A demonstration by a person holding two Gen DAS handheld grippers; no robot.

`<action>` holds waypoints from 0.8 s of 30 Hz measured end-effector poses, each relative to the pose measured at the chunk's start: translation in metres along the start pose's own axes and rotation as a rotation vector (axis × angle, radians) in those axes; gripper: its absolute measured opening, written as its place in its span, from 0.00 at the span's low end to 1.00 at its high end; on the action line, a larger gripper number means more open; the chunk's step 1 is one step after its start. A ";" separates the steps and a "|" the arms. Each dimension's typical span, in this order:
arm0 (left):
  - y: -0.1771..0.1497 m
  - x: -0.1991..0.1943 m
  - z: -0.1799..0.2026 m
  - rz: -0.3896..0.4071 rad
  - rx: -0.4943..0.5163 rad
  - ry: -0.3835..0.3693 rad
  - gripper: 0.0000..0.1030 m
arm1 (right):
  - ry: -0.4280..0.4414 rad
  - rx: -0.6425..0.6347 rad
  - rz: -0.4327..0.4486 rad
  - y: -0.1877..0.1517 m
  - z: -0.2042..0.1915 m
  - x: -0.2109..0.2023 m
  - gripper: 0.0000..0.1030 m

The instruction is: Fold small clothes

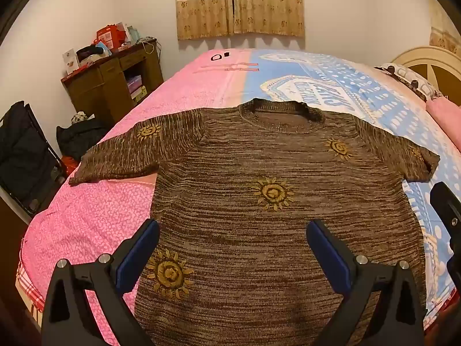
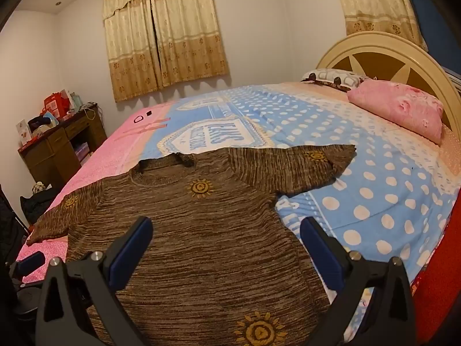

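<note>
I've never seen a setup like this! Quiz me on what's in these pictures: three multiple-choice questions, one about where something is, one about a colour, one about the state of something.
1. Where does the brown knit top lie?
A. Spread flat on the bed
B. Hanging on the curtain
C. On the wooden desk

2. What colour are the sun motifs on the top?
A. White
B. Golden yellow
C. Red

3. How do the left gripper and right gripper stand?
A. Both shut on the top
B. One open, one shut
C. Both open, holding nothing

Answers:
1. A: it lies sleeves out across the pink and blue bedsheet.
2. B: each sun motif is golden yellow against the brown knit.
3. C: in each wrist view the blue-padded fingers stand wide apart over the top, with no cloth between them.
</note>
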State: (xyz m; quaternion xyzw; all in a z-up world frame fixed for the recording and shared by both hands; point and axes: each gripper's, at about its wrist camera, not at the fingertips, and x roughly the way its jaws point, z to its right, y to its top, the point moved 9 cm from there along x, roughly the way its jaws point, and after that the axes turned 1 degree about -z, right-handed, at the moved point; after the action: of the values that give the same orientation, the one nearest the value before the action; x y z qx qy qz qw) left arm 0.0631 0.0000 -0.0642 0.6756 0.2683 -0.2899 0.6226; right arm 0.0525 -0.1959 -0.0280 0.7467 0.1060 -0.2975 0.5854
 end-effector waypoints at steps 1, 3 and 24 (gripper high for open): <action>0.000 0.000 0.000 -0.001 0.000 0.001 0.99 | 0.000 -0.001 0.000 0.000 0.000 0.000 1.00; -0.001 0.000 0.000 -0.006 0.000 -0.001 0.99 | 0.000 -0.004 -0.001 -0.001 -0.001 0.001 1.00; -0.001 0.001 0.000 0.001 0.000 0.000 0.99 | -0.001 -0.003 -0.007 -0.003 -0.003 0.002 1.00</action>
State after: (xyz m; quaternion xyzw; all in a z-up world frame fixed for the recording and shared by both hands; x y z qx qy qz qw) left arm 0.0626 0.0002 -0.0656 0.6757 0.2679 -0.2893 0.6229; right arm 0.0536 -0.1926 -0.0314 0.7453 0.1088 -0.2999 0.5855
